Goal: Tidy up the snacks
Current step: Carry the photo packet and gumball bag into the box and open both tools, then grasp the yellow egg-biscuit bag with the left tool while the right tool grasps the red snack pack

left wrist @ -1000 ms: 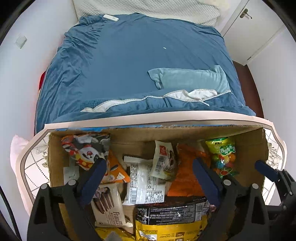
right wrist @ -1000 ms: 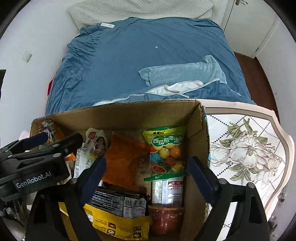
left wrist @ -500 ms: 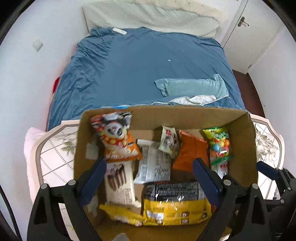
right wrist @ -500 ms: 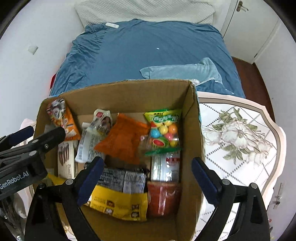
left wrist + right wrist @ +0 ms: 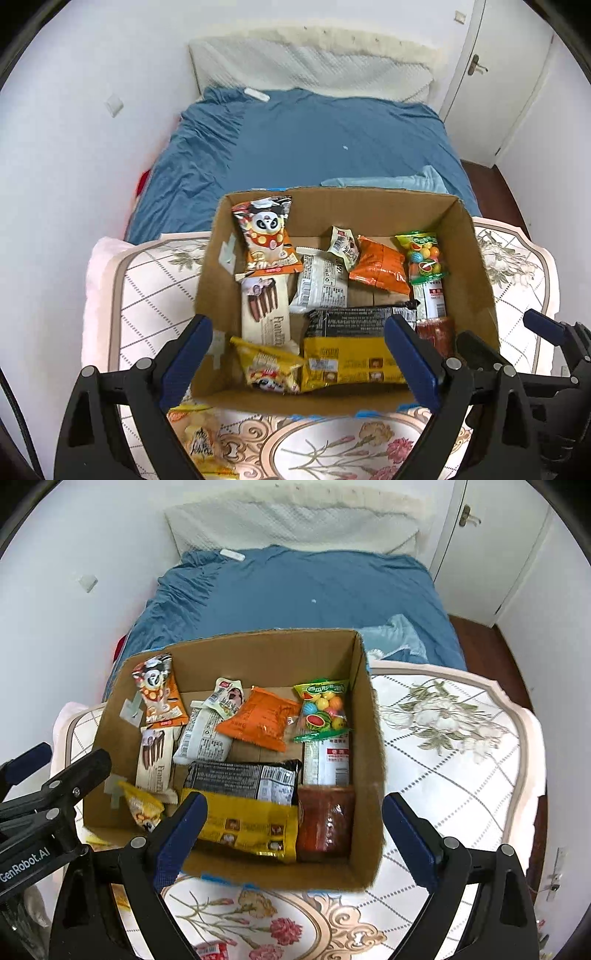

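An open cardboard box stands on a floral table and holds several snack packs: a panda bag, a wafer pack, an orange bag, a candy-ball bag, a black-and-yellow pack and a red pack. My left gripper is open and empty above the box's near side. My right gripper is open and empty over the box's near right part.
The floral table extends right and left of the box. A yellow snack bag lies on the table near the left gripper. A red-and-white pack lies at the near edge. A blue bed lies behind.
Both grippers have pulled back and up from inside the box. The whole box and more of the table now show. Both stay open.
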### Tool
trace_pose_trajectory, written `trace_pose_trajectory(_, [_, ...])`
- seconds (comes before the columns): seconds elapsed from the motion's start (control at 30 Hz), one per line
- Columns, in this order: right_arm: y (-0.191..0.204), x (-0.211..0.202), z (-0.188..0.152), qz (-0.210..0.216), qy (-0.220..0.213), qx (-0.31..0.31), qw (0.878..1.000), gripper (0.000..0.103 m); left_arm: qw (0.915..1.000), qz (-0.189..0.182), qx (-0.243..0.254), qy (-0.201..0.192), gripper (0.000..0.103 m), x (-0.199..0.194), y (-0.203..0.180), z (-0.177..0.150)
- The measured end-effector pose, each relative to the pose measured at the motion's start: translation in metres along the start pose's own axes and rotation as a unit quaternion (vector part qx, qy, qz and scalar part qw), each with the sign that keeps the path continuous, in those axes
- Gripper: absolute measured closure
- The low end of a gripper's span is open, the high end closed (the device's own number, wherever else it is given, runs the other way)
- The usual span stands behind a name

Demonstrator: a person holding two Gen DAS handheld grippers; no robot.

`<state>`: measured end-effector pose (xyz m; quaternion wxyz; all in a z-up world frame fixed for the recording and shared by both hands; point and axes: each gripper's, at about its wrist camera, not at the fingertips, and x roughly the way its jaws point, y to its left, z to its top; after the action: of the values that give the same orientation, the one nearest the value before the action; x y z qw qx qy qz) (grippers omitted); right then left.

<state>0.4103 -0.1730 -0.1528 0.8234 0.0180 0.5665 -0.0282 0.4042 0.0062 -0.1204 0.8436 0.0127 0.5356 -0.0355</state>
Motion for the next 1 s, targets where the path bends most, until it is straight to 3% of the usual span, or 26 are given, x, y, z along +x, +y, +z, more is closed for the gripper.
trace_pose_trajectory(0.27, [0.004, -0.052, -0.040, -0.006, -0.042, -0.007, 0.999, 0.005, 0.9988, 0.005, -0.005, -0.049, 0.008, -0.055, 0.002, -0.039])
trace_pose_trajectory(0.53, [0.007, -0.075, -0.086, 0.030, -0.034, 0.004, 0.999, 0.005, 0.9979, 0.005, -0.006, -0.065, 0.008, -0.086, 0.005, -0.079])
trace_pose_trajectory(0.73, [0.015, -0.045, -0.141, 0.090, 0.042, 0.019, 0.995, 0.005, 0.9989, 0.014, -0.026, -0.036, 0.008, -0.075, 0.025, -0.124])
trace_pose_trajectory(0.87, [0.025, -0.002, -0.187, 0.134, 0.118, 0.035, 0.983, 0.005, 0.9987, 0.025, -0.045, 0.006, 0.008, -0.052, 0.047, -0.162])
trace_pose_trajectory(1.0, [0.040, 0.034, -0.220, 0.160, 0.160, 0.047, 0.973, 0.005, 0.9950, 0.037, -0.075, 0.055, 0.008, -0.025, 0.075, -0.197])
